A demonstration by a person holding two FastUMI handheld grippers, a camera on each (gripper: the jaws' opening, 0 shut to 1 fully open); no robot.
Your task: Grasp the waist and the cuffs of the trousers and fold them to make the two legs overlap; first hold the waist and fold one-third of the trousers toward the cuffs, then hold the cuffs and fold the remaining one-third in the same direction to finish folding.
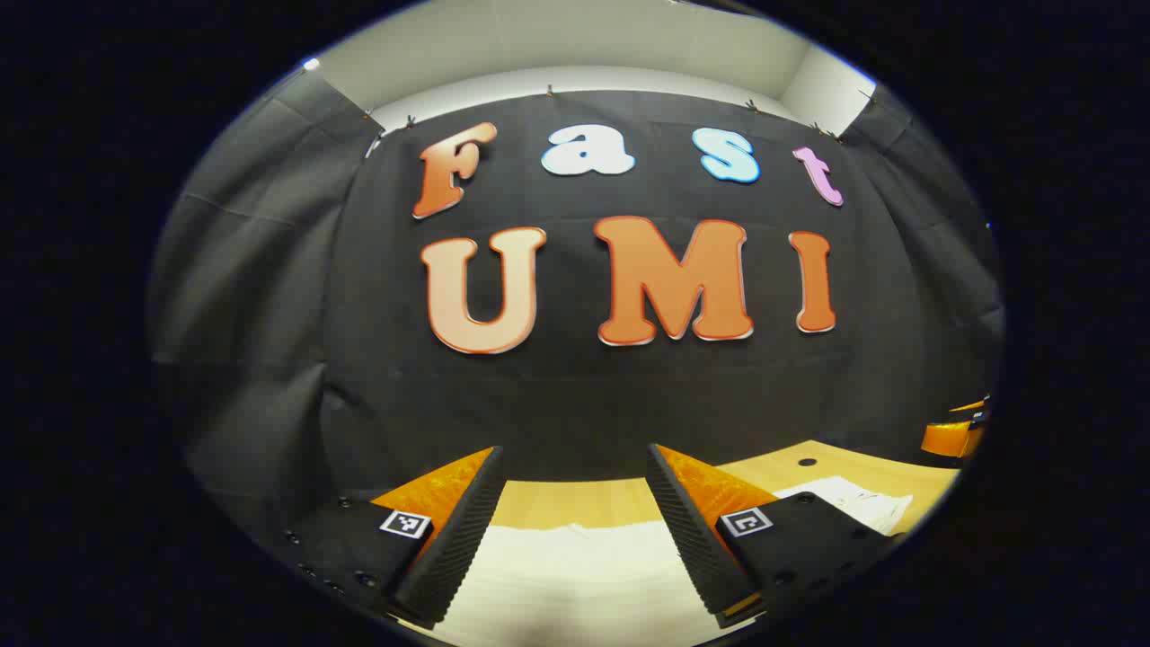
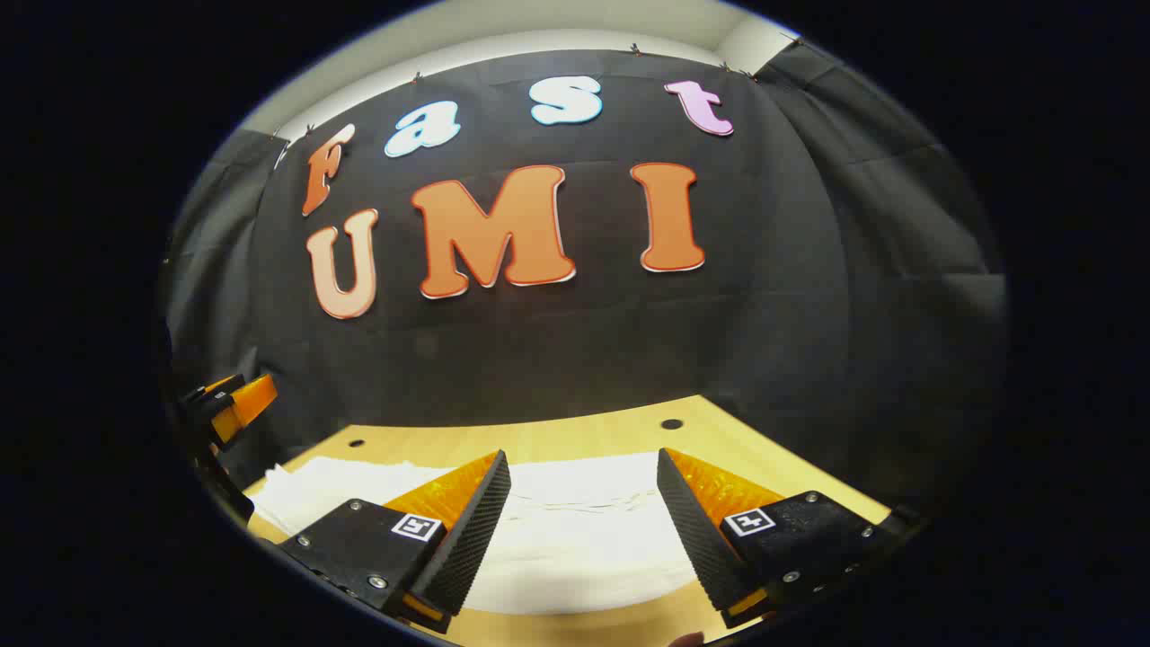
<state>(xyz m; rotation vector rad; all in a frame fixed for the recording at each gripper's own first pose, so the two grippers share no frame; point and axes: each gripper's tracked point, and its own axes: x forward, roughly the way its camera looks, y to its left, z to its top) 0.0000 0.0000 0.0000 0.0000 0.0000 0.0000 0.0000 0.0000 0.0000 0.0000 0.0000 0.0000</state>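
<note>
Left gripper (image 1: 575,526) hovers with jaws wide apart, holding nothing, above white trousers (image 1: 575,575) lying on the wooden tabletop (image 1: 764,472). Right gripper (image 2: 584,530) likewise gapes empty over the trousers (image 2: 584,548). Folding looks barely begun; how far, I cannot tell.

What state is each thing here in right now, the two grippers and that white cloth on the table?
Left gripper: open, fingers wide apart, nothing between them, held above the cloth.
Right gripper: open, fingers wide apart, holding nothing.
Trousers: white, lying flat on the table, not gripped; whether already folded I cannot tell.
Table: wooden, bearing the trousers.
</note>
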